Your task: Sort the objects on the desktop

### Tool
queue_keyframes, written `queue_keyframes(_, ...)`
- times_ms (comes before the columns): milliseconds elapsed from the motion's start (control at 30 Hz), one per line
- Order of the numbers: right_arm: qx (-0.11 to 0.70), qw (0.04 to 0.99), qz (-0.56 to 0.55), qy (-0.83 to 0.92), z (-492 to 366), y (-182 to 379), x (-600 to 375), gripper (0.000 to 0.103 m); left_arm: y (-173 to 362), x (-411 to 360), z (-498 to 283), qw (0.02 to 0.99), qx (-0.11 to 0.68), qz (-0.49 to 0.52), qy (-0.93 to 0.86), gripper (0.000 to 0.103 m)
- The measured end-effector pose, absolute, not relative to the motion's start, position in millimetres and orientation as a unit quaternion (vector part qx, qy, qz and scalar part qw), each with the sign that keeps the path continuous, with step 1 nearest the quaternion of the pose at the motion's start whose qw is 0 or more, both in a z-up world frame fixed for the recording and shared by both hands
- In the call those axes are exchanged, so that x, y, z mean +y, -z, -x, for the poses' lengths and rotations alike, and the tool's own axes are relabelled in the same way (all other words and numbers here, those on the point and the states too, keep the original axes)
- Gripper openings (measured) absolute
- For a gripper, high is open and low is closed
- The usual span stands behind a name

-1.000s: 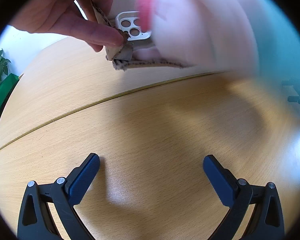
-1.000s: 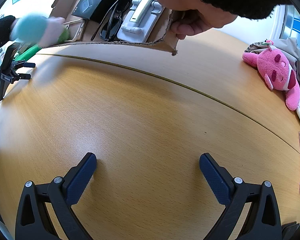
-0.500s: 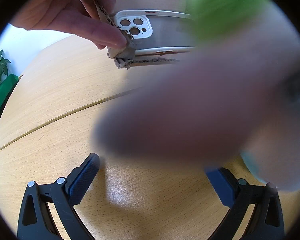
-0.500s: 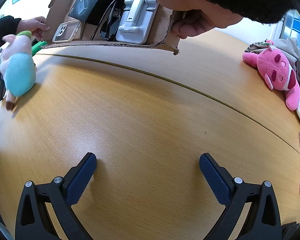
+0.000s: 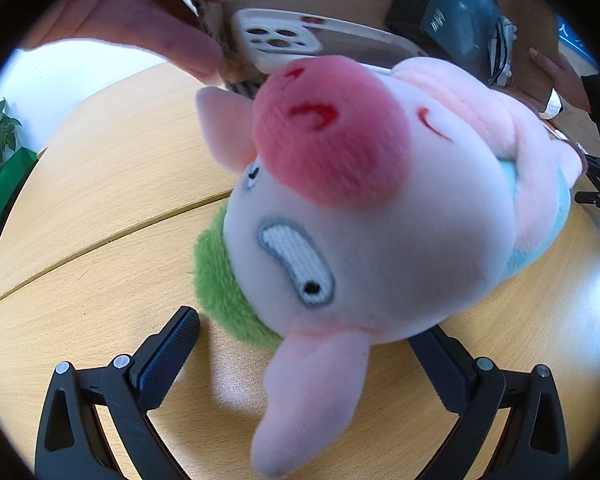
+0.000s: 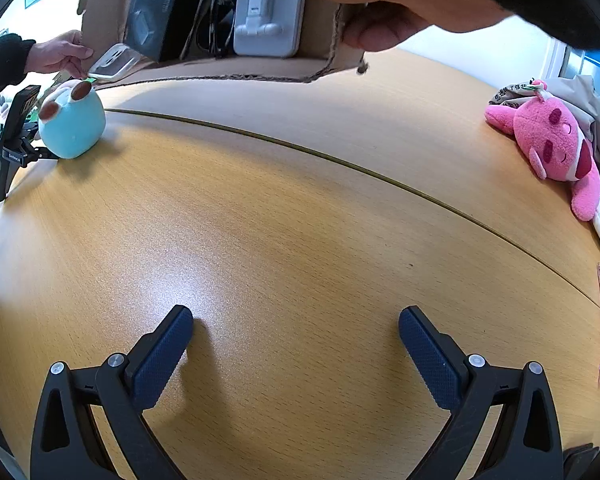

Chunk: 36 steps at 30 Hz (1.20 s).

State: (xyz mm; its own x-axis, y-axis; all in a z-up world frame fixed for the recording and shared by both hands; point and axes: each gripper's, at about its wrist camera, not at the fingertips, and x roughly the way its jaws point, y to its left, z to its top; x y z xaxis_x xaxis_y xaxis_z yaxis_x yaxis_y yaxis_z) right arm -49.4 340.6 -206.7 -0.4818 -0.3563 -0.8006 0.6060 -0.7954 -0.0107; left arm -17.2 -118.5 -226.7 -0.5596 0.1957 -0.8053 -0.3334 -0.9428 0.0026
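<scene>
The plush pig (image 5: pixel 364 216) lies on the wooden table (image 6: pixel 300 220), just below the tilted cardboard box (image 6: pixel 228 64) held by two hands. Left gripper (image 5: pixel 308 340) has its jaws apart beside the pig; right gripper (image 6: pixel 296 336) is also spread wide, holding nothing.

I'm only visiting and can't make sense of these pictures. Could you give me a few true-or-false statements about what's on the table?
1. A pig plush toy lies right in front of the left gripper. True.
2. The right gripper holds the phone case. False: its jaws are open and empty.
3. The pink plush sits inside the cardboard box. False: it lies on the table.
4. Hands hold the cardboard box tilted above the table. True.
</scene>
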Motion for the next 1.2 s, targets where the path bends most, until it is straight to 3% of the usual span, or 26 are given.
queue_keyframes(1200,0.142,0.274,-0.424,0.852,50,207,342,0.103,215,-117,20,0.137,0.071,0.446,-0.882,0.103)
